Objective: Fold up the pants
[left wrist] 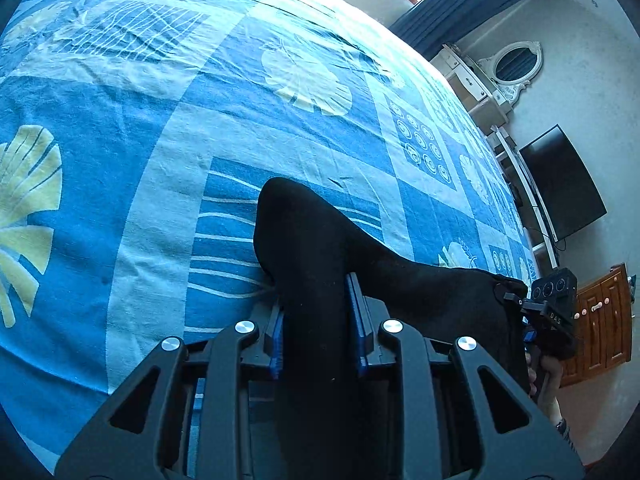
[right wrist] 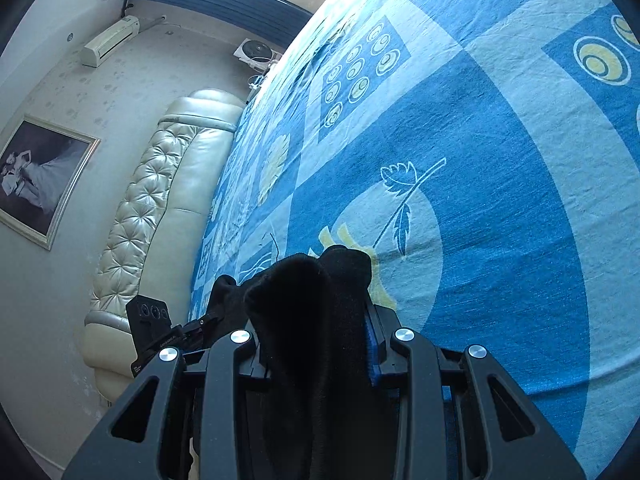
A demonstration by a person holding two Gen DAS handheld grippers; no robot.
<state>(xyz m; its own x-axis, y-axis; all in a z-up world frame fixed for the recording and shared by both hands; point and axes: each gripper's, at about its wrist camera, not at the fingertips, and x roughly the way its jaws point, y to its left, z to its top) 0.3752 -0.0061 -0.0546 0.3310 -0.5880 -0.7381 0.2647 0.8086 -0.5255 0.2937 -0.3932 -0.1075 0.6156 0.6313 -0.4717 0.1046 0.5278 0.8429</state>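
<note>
Left gripper (left wrist: 316, 312) at bottom centre of its view, jaws clamped on black cloth; right gripper (right wrist: 320, 328) likewise at bottom centre, clamped; bare hand (left wrist: 550, 372) at lower right.

Matt black cloth pants (left wrist: 320, 248)

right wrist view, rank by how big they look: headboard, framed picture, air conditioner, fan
1. Headboard, by far the largest, running along the bed's edge.
2. Framed picture.
3. Air conditioner.
4. Fan, smallest, though close to the air conditioner; both sit far off, so that order is unsure.
</note>
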